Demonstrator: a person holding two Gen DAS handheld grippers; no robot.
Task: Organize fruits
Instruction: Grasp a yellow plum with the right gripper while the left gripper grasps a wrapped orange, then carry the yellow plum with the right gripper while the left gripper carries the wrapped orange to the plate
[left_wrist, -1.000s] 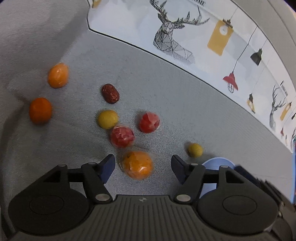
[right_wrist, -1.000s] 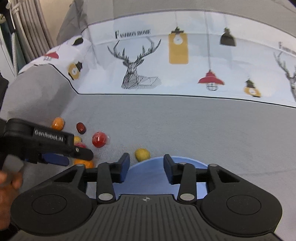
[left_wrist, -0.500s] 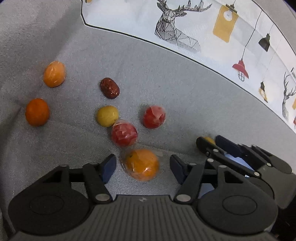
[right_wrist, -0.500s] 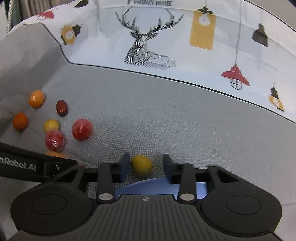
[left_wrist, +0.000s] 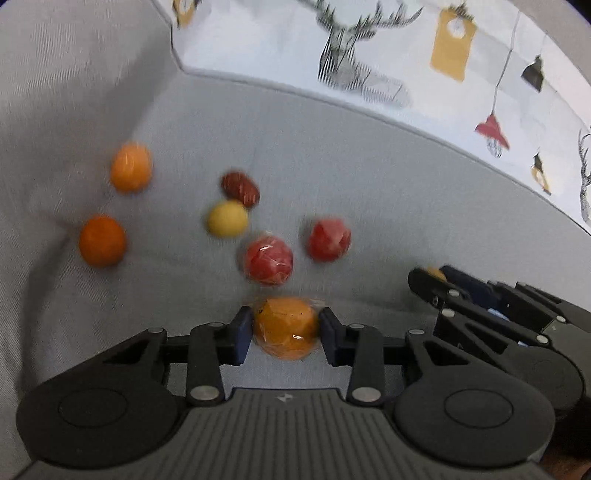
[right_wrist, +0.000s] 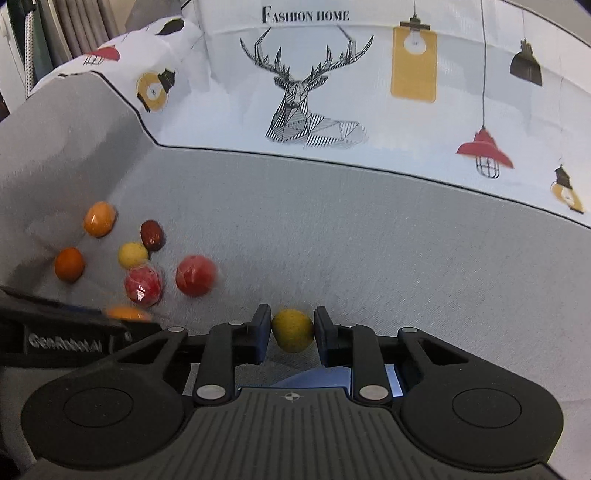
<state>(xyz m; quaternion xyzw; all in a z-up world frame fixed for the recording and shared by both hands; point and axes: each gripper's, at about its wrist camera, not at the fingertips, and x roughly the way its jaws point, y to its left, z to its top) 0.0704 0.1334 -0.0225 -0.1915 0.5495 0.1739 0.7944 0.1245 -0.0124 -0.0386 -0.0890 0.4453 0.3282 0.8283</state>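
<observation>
Several small fruits lie on a grey cloth (left_wrist: 369, 192). In the left wrist view my left gripper (left_wrist: 284, 330) has a plastic-wrapped orange fruit (left_wrist: 286, 326) between its jaws, which are closing with both pads touching it. In the right wrist view my right gripper (right_wrist: 291, 332) is shut on a small yellow fruit (right_wrist: 293, 329), just beyond the rim of a blue plate (right_wrist: 391, 382) that is mostly hidden under the gripper. Loose behind the orange fruit are a wrapped red fruit (left_wrist: 269, 260), a red fruit (left_wrist: 328, 240), a yellow fruit (left_wrist: 226, 218) and a dark red date (left_wrist: 240, 189).
Two more orange fruits (left_wrist: 131, 172) (left_wrist: 102, 240) lie at the far left, where the cloth rises in a fold. A white cloth printed with deer and lamps (right_wrist: 314, 92) stands along the back. The right gripper (left_wrist: 430, 277) sits close to the right of the left one.
The left jaws have narrowed onto the wrapped orange fruit. The right gripper came forward and down to the small yellow fruit and closed on it.
</observation>
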